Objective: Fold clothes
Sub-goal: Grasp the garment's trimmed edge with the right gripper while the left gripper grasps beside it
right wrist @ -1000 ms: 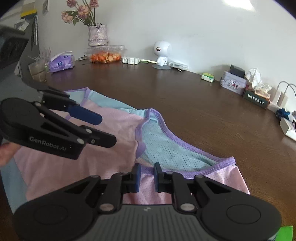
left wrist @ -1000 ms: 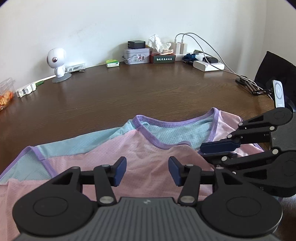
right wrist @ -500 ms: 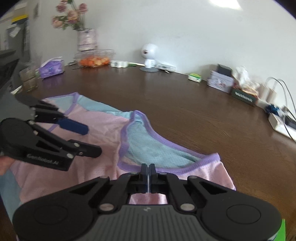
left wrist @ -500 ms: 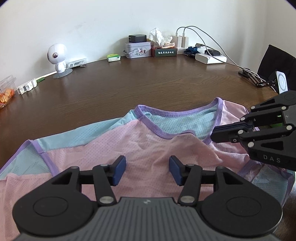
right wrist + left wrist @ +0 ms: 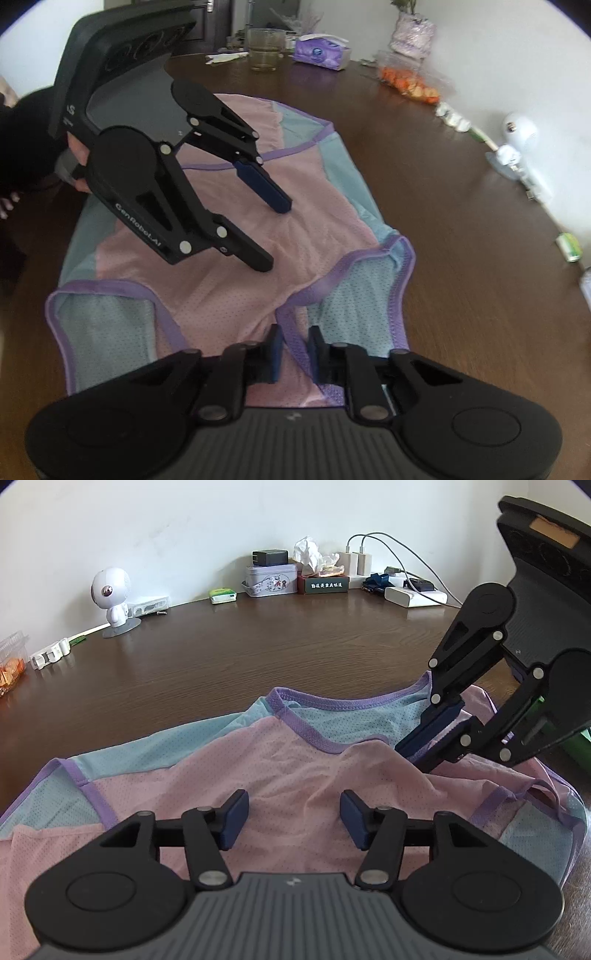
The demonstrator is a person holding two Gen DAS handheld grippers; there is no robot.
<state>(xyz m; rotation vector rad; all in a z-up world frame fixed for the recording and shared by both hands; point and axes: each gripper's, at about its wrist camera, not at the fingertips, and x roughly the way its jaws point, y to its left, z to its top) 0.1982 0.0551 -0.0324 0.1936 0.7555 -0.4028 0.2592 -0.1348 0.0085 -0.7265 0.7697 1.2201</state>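
Mesh tank top [image 5: 280, 771], pink with light blue panels and purple binding, lies spread on the dark wooden table [image 5: 229, 653], its purple neckline [image 5: 343, 701] facing the far wall. From the left wrist view the left gripper [image 5: 293, 818] hovers over the pink chest area with its jaws apart and widening; the fabric lies below the blue pads and neither pad presses on it. The right gripper [image 5: 424, 744] comes in from the right side of that view, steeply tilted, its tips at the shoulder strap beside the neckline. In the right wrist view the right gripper [image 5: 294, 356] has a narrow gap between its pads, and a strip of purple binding [image 5: 301, 347] runs through that gap; its jaws are easing open, and whether the pads still press the binding cannot be told for sure, though the cloth bunches up toward them. The left gripper [image 5: 273, 229] shows there above the middle of the garment, a hand [image 5: 77, 158] behind it.

Compared with a second ago, the right gripper has rolled and lifted, so its body now stands high in the left view, and the cloth near the neckline has ridged up toward it. The left gripper has kept its place, its jaws slightly wider.
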